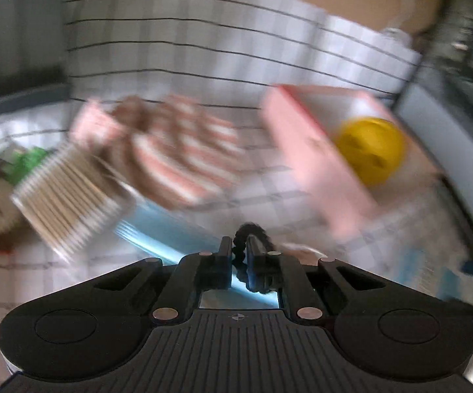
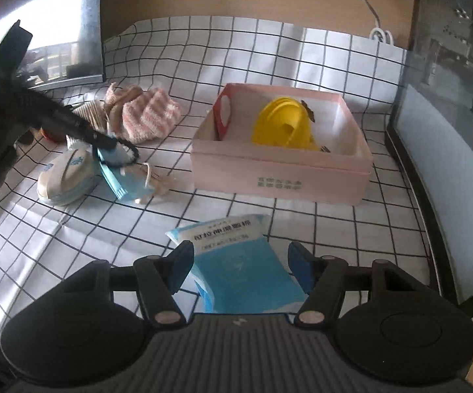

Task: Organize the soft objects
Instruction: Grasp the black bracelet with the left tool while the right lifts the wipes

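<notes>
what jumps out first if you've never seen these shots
The pink box sits mid-cloth with a bright yellow toy inside it. To its left, the left gripper is shut on a black hair tie just above a blue face mask, with a striped pink knit piece behind. Nearest the camera, the right gripper hangs open over a blue packet.

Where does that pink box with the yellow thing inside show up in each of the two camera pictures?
Left wrist view: the pink box sits right of centre, blurred, with the yellow thing inside at its right.
Right wrist view: the pink box sits right of centre, sharp, beyond the blue packet between the right gripper's open jaws.
Shared landmark: the pink-and-white striped knit, left of the box in both.
</notes>
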### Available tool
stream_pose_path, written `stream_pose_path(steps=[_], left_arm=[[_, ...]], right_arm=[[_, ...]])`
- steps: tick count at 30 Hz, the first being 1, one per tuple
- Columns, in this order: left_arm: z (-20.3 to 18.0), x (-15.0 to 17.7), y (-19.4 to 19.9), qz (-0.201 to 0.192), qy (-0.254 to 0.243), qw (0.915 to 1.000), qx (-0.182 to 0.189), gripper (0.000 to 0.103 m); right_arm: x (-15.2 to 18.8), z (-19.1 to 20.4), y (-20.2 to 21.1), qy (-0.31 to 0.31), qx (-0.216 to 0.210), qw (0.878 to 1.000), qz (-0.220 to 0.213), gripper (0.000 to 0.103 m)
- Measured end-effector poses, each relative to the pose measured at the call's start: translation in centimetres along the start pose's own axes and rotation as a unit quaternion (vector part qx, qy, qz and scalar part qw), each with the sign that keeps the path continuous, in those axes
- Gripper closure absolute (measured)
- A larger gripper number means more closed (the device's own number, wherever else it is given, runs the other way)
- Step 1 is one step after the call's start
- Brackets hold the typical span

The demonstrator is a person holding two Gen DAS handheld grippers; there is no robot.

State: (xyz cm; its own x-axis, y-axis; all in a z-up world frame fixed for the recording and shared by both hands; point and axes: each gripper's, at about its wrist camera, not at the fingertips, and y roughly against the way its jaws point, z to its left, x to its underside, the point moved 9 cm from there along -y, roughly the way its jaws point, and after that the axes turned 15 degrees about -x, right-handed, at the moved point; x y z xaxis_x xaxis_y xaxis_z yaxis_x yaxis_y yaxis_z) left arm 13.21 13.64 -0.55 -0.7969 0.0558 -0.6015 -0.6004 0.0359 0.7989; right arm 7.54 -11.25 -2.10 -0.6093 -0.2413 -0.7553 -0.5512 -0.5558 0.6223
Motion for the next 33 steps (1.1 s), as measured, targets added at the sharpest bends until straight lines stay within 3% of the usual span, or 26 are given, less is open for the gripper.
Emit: stream_pose_path(steps=[4, 6, 13, 17, 19, 22, 27, 31, 33], left_arm=[[-3.1, 3.5, 2.3, 0.011, 0.011, 0.9983, 0.057, 0.092], [-3.6, 5.4, 2.8, 0.023, 0.010, 0.9976, 0.064, 0.092], [-3.2, 10.5, 2.7, 0.066, -0.015, 0.9974, 0.022, 0.092], [-2.7, 10.9, 2.8, 0.066, -0.014, 0.9976, 0.016, 0.091], [-3.4, 10.8, 2.9, 0.066, -0.035, 0.9971, 0.013, 0.090], [-4.6, 10.7, 3.0, 0.059, -0.074, 0.9954, 0.012, 0.086], [-5.9, 10.3, 2.4, 0.051, -0.087, 0.9948, 0.013, 0.085], [-6.4, 10.0, 2.2, 0.041, -0.081, 0.9959, -0.001, 0.086], [-6.7, 10.1, 2.2, 0.038, -0.086, 0.9955, -0.012, 0.087]], right_arm=[[-0.5, 1.1, -0.6, 0.016, -0.018, 1.000, 0.000, 0.039], [-0.7, 1.8, -1.1, 0.026, -0.026, 0.999, 0.002, 0.039], [-0.5, 4.6, -2.9, 0.067, -0.060, 0.996, 0.023, 0.037], [-0.2, 5.7, -3.2, 0.095, -0.069, 0.993, 0.032, 0.037], [0.0, 5.9, -3.0, 0.103, -0.074, 0.991, 0.034, 0.037], [0.3, 5.6, -2.1, 0.116, -0.077, 0.990, 0.029, 0.029], [1.2, 3.8, -2.0, 0.159, -0.015, 0.987, 0.028, 0.024], [1.8, 1.4, -3.1, 0.128, 0.009, 0.991, 0.036, 0.024], [1.9, 0.5, -3.7, 0.098, -0.001, 0.994, 0.040, 0.024]])
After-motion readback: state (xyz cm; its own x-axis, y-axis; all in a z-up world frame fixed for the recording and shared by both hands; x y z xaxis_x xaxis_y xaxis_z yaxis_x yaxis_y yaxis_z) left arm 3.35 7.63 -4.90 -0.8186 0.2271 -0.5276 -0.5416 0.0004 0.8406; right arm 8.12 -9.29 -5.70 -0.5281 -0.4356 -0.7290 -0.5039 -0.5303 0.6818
